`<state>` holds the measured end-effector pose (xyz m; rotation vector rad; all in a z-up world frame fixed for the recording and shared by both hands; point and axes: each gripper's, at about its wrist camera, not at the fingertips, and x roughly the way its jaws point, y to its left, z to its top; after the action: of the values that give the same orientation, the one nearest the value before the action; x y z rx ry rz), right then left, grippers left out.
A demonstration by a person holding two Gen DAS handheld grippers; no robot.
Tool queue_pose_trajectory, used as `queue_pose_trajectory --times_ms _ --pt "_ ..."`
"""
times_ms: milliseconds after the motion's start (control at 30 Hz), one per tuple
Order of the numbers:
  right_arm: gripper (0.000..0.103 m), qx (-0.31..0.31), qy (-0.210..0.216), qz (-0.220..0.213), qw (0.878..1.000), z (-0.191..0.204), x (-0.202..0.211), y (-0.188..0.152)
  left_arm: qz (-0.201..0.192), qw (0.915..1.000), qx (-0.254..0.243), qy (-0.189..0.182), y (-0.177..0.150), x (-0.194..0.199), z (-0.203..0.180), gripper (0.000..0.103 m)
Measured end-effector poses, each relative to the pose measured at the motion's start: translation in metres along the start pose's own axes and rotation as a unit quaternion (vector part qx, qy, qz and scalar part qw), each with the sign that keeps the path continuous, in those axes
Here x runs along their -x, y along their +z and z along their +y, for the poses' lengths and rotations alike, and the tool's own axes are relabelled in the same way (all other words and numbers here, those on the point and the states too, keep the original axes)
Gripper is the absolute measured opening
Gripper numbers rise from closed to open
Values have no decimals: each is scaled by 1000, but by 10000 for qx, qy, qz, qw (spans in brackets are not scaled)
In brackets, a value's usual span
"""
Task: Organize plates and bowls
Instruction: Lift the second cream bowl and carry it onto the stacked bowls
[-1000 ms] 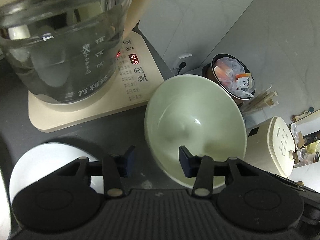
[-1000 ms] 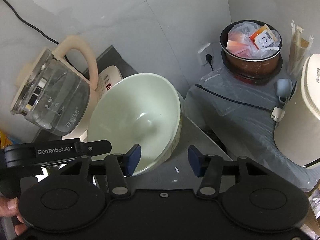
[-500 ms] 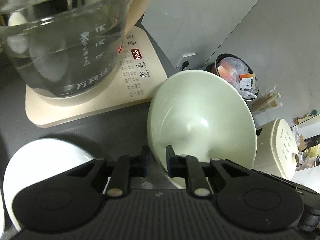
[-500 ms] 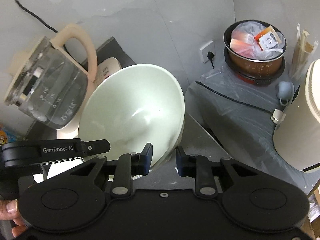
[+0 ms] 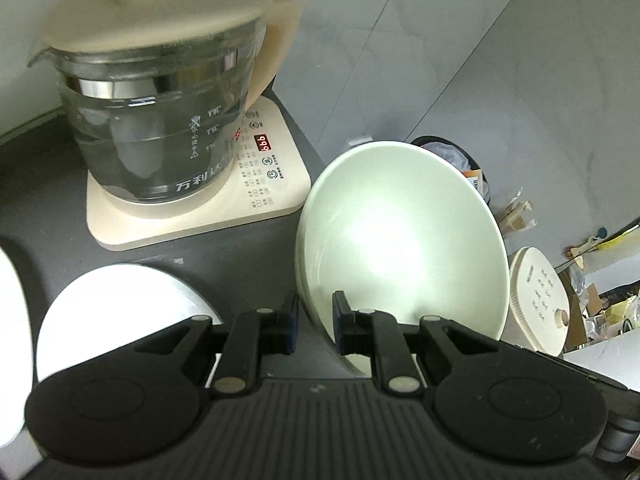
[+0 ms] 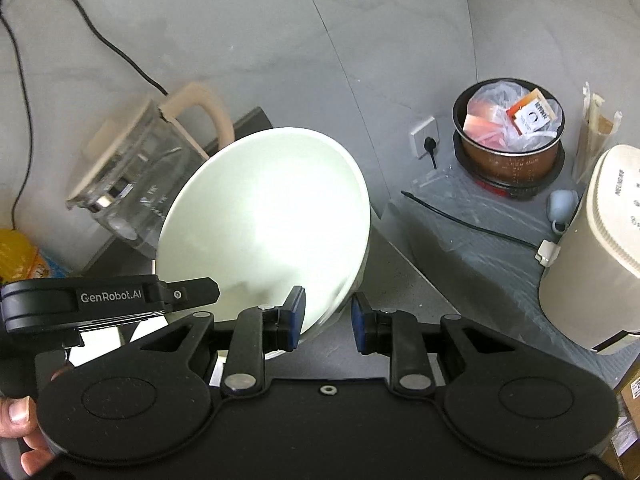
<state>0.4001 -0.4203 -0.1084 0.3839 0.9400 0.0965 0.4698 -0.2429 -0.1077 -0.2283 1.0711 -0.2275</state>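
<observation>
A pale green bowl (image 5: 400, 248) is held tilted above the dark counter (image 5: 248, 248). My left gripper (image 5: 315, 322) is shut on its near left rim, one finger inside and one outside. In the right wrist view the bowl (image 6: 264, 216) fills the middle, and my right gripper (image 6: 328, 322) is shut on its lower right rim. The left gripper's body (image 6: 108, 300) shows at the bowl's left. A white plate (image 5: 116, 304) lies flat on the counter left of the left gripper.
A glass kettle (image 5: 160, 120) stands on its beige base (image 5: 264, 184) behind the plate. A second white dish edge (image 5: 12, 320) shows far left. On the floor side are a pot of packets (image 6: 512, 140), a white appliance (image 6: 592, 264) and a black cord (image 6: 460, 216).
Both grippers closed from open onto the bowl's rim, then lifted it. The bowl is tilted more steeply now, and the kettle looks farther away.
</observation>
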Motion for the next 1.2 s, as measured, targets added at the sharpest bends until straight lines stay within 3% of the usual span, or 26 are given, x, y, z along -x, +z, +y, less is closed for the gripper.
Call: queue_pose_trajectory --times_ms 500,1200 --pt "25 341 225 -325 9986 10 53 -23 -438 9990 79 -1 -38 63 -11 15" --pt "25 726 596 -116 9955 17 80 -72 -531 9967 515 343 -111 101 2 16"
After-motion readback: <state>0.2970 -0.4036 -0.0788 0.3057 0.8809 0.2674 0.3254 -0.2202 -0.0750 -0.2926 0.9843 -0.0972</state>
